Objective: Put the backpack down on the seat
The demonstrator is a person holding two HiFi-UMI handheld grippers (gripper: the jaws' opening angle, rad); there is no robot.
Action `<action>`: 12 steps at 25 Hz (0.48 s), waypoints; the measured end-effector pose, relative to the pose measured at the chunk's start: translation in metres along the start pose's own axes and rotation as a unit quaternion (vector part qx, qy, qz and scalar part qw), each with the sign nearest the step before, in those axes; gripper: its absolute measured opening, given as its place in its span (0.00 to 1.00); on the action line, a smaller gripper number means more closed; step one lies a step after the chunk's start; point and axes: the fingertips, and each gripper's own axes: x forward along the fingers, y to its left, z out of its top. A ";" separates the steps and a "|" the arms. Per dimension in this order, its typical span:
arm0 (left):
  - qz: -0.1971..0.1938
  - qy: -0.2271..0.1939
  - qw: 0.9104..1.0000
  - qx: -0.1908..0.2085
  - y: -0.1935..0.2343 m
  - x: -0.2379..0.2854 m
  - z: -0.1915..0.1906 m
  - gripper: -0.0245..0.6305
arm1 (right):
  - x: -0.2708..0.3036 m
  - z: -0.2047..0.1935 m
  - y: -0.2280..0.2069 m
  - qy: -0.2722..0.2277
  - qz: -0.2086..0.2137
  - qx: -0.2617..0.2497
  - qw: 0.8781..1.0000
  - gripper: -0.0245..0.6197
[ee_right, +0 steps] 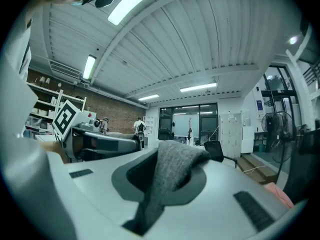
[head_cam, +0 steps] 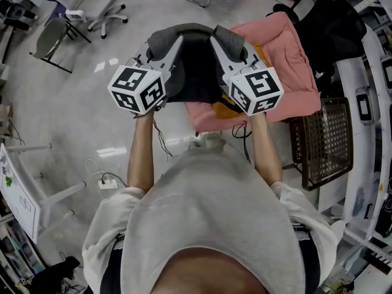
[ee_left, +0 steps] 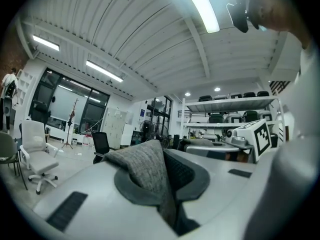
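Note:
A black backpack [head_cam: 195, 69] hangs between my two grippers, held up by its grey straps. My left gripper [head_cam: 164, 49] is shut on the left grey strap [head_cam: 160, 40]. In the left gripper view that strap [ee_left: 145, 166] is pinched between the jaws of my left gripper [ee_left: 167, 199]. My right gripper [head_cam: 225, 46] is shut on the right grey strap [head_cam: 231, 38]. The right gripper view shows that strap [ee_right: 170, 176] clamped in my right gripper [ee_right: 150, 206]. The pink padded seat [head_cam: 288, 60] lies just beyond and to the right of the backpack, partly hidden by it.
White office chairs [head_cam: 92, 5] stand at the far left. A dark chair [head_cam: 334, 23] is behind the seat, and a brown mesh panel [head_cam: 324, 139] is at its right. A power strip [head_cam: 109, 184] with cables lies on the floor at the left.

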 end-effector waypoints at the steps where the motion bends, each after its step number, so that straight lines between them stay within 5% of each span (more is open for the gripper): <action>1: -0.003 -0.001 1.000 0.001 0.001 0.002 0.002 0.09 | 0.002 0.003 -0.003 -0.002 -0.002 -0.002 1.000 0.08; 12: -0.029 0.009 0.999 0.016 0.019 0.056 0.012 0.09 | 0.035 0.010 -0.062 0.008 -0.021 -0.029 0.999 0.08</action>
